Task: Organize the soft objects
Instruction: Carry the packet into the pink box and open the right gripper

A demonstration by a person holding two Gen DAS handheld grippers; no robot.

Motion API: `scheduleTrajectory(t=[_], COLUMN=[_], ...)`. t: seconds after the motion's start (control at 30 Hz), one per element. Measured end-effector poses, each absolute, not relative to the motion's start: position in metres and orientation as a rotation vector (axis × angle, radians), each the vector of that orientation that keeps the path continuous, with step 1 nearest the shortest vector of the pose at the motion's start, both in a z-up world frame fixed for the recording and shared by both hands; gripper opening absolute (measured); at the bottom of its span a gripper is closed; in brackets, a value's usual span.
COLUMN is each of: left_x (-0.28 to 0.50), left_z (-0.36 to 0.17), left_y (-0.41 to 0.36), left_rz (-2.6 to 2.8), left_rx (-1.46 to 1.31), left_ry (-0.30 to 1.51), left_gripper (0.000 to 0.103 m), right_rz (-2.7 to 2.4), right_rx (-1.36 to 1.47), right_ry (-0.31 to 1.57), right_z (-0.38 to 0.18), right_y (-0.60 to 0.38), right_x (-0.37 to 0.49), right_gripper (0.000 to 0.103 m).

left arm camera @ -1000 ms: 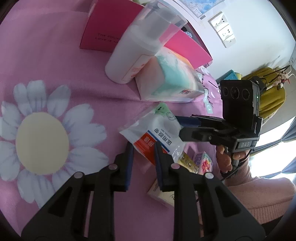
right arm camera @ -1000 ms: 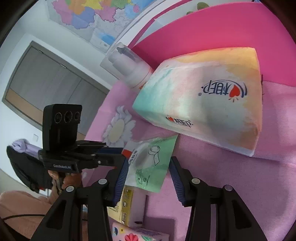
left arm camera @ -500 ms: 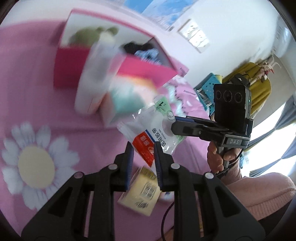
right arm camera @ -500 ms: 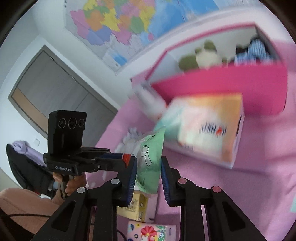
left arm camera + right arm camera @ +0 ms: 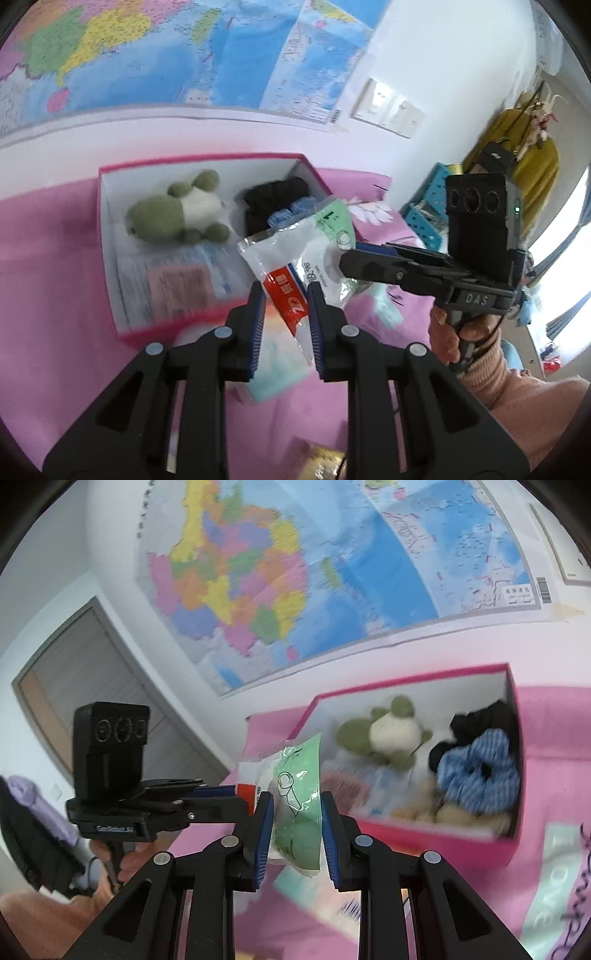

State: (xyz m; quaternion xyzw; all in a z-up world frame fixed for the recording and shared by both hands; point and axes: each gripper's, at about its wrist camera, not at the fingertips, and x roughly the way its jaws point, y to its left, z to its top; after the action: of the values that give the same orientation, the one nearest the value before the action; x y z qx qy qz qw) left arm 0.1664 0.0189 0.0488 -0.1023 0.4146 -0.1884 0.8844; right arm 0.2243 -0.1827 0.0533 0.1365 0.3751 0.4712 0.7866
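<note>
A soft plastic packet [image 5: 314,251], white with a red band and a green end, hangs in the air between both grippers. My left gripper [image 5: 284,295] is shut on its red and white end. My right gripper [image 5: 297,805] is shut on its green end [image 5: 299,775]. Just beyond the packet lies the open pink box [image 5: 199,158]. Inside are a green and white plush frog [image 5: 173,214], a black scrunchie [image 5: 273,195], a blue striped scrunchie [image 5: 480,771] and a flat tissue pack [image 5: 177,280]. In the right wrist view the left gripper [image 5: 240,794] comes in from the left.
A blurred pastel tissue pack [image 5: 280,365] lies on the pink cloth in front of the box. A yellow carton [image 5: 325,461] sits at the near edge, a teal basket [image 5: 424,218] at the right. A large map [image 5: 332,572] covers the wall behind the box.
Both grippers have risen together with the packet, from the pink cloth to a spot before the open box. The right jaws shut on the green end. The bottle has left view.
</note>
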Motion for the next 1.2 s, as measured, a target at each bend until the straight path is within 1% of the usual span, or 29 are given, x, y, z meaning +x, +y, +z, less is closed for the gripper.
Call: scheduleTrajectory(t=[0.3, 0.47, 0.5, 0.53, 0.57, 0.7, 0.83, 0.9, 0.97, 1.0, 1.1, 1.2], left_x=[0.223, 0.238, 0.237, 0.236, 0.235, 0.219, 0.191, 0.174, 0.153, 0.142, 0.111, 0.086], left_z=[0.028, 0.016, 0.016, 0.017, 0.018, 0.028, 0.040, 0.047, 0.053, 0.055, 0.059, 0.052], left_y=[0.021, 0.023, 0.023, 0.024, 0.025, 0.029, 0.025, 0.023, 0.018, 0.017, 0.009, 0.003], left_rz=[-0.315, -0.246, -0.238, -0.234, -0.233, -0.209, -0.232, -0.264, -0.295, -0.308, -0.357, -0.394], left_rx=[-0.185, -0.168, -0.163, -0.168, -0.175, -0.165, -0.143, -0.146, -0.131, -0.126, -0.108, -0.107], left_ry=[0.965, 1.008, 1.004, 0.997, 0.992, 0.941, 0.877, 0.849, 0.810, 0.794, 0.766, 0.780], left_gripper=[0.024, 0.024, 0.024, 0.028, 0.030, 0.030, 0.031, 0.034, 0.044, 0.046, 0.048, 0.048], right_rz=[0.942, 0.853, 0.828, 0.814, 0.805, 0.772, 0.799, 0.820, 0.853, 0.880, 0.939, 0.982], right_rx=[0.322, 0.308, 0.298, 0.288, 0.272, 0.227, 0.196, 0.191, 0.183, 0.182, 0.183, 0.172], right_ry=[0.870, 0.924, 0.926, 0.924, 0.915, 0.887, 0.864, 0.859, 0.855, 0.853, 0.856, 0.864], right_z=[0.027, 0.011, 0.009, 0.009, 0.011, 0.021, 0.029, 0.033, 0.037, 0.040, 0.045, 0.046], right_y=[-0.168, -0.164, -0.165, -0.166, -0.167, -0.172, -0.178, -0.183, -0.188, -0.192, -0.200, -0.208], right_x=[0.276, 0.291, 0.292, 0.291, 0.289, 0.280, 0.263, 0.253, 0.240, 0.231, 0.211, 0.189], right_gripper=[0.025, 0.031, 0.035, 0.037, 0.037, 0.040, 0.040, 0.040, 0.040, 0.040, 0.042, 0.043])
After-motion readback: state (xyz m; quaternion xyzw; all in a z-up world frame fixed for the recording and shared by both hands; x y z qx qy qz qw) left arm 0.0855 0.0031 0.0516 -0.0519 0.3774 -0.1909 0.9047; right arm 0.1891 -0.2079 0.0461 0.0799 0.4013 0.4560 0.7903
